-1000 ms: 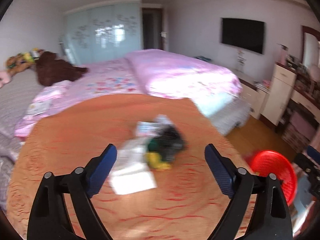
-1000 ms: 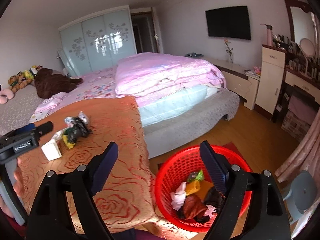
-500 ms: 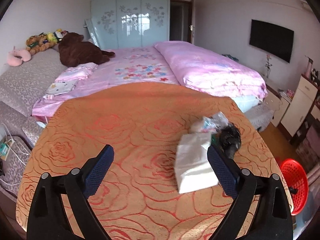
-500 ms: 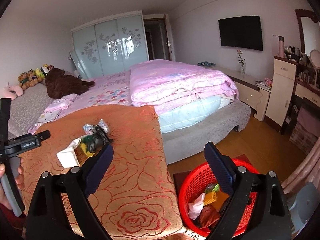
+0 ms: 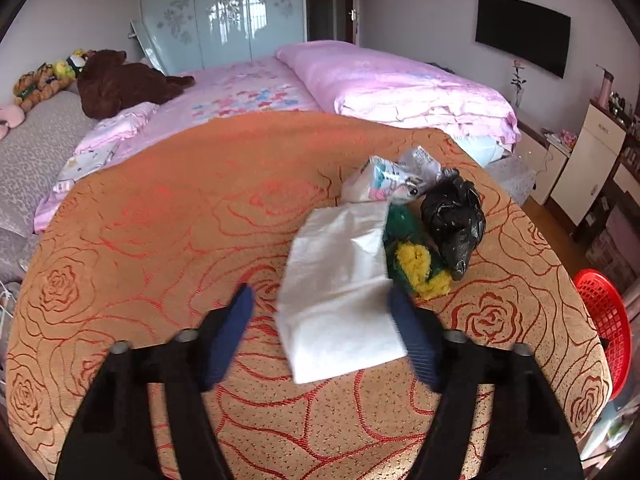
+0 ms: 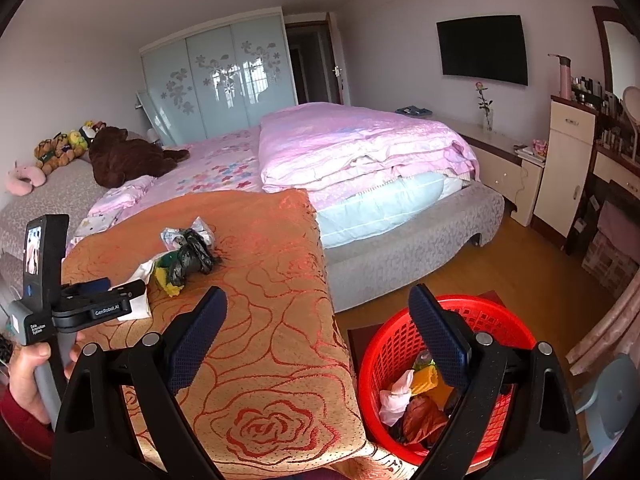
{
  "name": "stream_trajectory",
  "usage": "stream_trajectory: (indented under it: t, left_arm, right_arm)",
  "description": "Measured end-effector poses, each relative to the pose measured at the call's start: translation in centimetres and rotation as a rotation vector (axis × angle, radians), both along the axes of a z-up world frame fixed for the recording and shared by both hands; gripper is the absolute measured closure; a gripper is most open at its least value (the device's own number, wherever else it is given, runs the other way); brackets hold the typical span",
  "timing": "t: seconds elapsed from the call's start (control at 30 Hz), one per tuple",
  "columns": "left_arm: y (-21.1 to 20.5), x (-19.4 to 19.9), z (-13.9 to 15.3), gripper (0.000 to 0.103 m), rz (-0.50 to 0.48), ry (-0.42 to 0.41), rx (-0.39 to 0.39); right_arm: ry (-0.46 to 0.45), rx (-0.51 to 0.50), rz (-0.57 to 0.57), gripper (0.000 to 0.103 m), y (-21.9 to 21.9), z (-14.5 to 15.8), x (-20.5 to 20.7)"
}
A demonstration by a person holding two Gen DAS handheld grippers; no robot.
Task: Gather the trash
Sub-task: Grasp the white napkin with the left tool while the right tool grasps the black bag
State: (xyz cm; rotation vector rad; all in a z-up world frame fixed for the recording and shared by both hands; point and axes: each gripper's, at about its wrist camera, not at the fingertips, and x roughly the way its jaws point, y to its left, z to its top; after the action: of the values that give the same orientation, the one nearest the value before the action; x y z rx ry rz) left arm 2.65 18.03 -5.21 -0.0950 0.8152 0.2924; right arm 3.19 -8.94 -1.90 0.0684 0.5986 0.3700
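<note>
A white tissue lies on the orange rose-patterned cloth. Behind it sit a green and yellow scrap, a crumpled black bag and a white printed wrapper. My left gripper is low over the cloth with its jaws closing around the tissue. The right pad meets the tissue's edge and the left pad stands apart from it. My right gripper is open and empty above the cloth's corner, beside the red basket. In the right wrist view the left gripper covers part of the tissue.
The red basket holds several crumpled scraps and stands on the wooden floor right of the cloth's edge; it also shows as the red basket. A pink-covered bed lies behind. A person's hand holds the left gripper's handle. Cabinets line the right wall.
My left gripper has come down and forward to the white tissue, and its jaws have narrowed around it. The right gripper has barely moved and stays open.
</note>
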Motion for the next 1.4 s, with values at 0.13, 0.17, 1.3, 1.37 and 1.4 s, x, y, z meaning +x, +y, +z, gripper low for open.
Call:
stream_trajectory:
  t: [0.13,0.17,1.3,1.37,1.4]
  left_arm:
    - [0.3,-0.1,-0.6,0.072,-0.013,0.009,-0.022]
    - [0.4,-0.2,-0.7,0.079,-0.013,0.012,-0.027]
    - [3.6,-4.1,3.4,0.093,0.060,-0.119,-0.016]
    - [3.7,-4.3,3.4,0.093,0.061,-0.121,-0.016]
    - [3.7,-4.3,3.4,0.093,0.061,-0.121,-0.014]
  right_arm:
    - [0.007,-0.015,0.016,0.014,0.7,-0.3,-0.1]
    - [0.007,-0.020,0.020,0.014,0.8,-0.4,-0.1]
    - [0.181,-0.094,0.248,0.050,16.5,-3.5,8.6]
    - [0.197,-0.094,0.261,0.057,17.2,-3.9,9.0]
    - [0.203,-0.096,0.266,0.060,17.4,-4.0,9.0]
